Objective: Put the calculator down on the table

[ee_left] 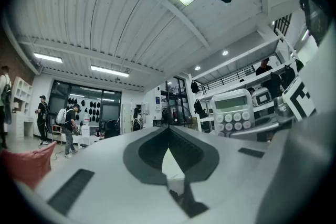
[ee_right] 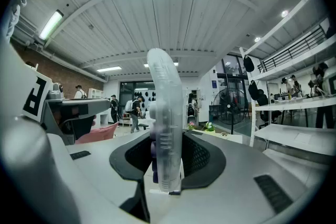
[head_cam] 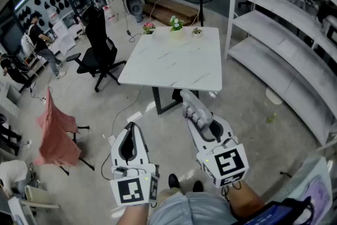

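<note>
Calculator [head_cam: 192, 105] stands on edge, grasped in the right gripper [head_cam: 202, 123] well short of the desk [head_cam: 174, 63], so an early release would drop it onto the floor [head_cam: 253, 113]; the left gripper [head_cam: 131, 128] is clenched, empty.

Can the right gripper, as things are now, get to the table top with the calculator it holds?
Probably yes. The right gripper, shut on the calculator, is short of the table, but nothing stands between them; the potted plants sit only at the far edge.
</note>
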